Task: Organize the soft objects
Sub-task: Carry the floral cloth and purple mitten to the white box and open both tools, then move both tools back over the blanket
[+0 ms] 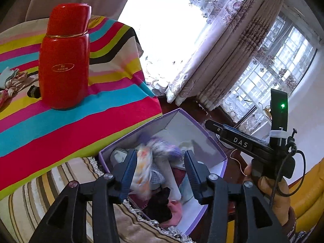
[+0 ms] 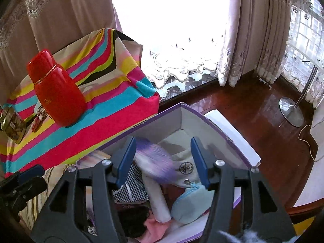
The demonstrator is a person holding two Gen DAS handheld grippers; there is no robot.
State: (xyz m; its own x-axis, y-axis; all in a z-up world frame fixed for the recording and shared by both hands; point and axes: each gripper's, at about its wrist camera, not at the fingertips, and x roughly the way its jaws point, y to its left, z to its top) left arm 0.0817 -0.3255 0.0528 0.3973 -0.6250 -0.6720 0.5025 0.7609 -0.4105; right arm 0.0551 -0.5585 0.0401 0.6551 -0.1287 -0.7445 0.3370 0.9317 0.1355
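Note:
A purple box [image 1: 202, 135] with white inner walls stands on the floor, full of soft things. My left gripper [image 1: 160, 151] hangs open over it. A blurred floral cloth [image 1: 142, 172] and a purple-and-white striped cloth [image 1: 168, 147] lie loose between its fingers. My right gripper [image 2: 162, 139] is open above the same box [image 2: 202, 125], with the blurred striped cloth [image 2: 156, 160] between its pads and not pinched. Below lie a checked cloth [image 2: 131, 188], a white roll [image 2: 158, 200], a light blue pouch [image 2: 188, 204] and a pink cloth [image 2: 156, 226].
A red flask [image 1: 63, 60] stands on a table under a bright striped cloth [image 1: 60, 131], left of the box. A tin [image 2: 12, 123] sits at its edge. A striped rug [image 1: 30, 202] lies below. A lamp base [image 2: 291, 111] and cable rest on the wooden floor.

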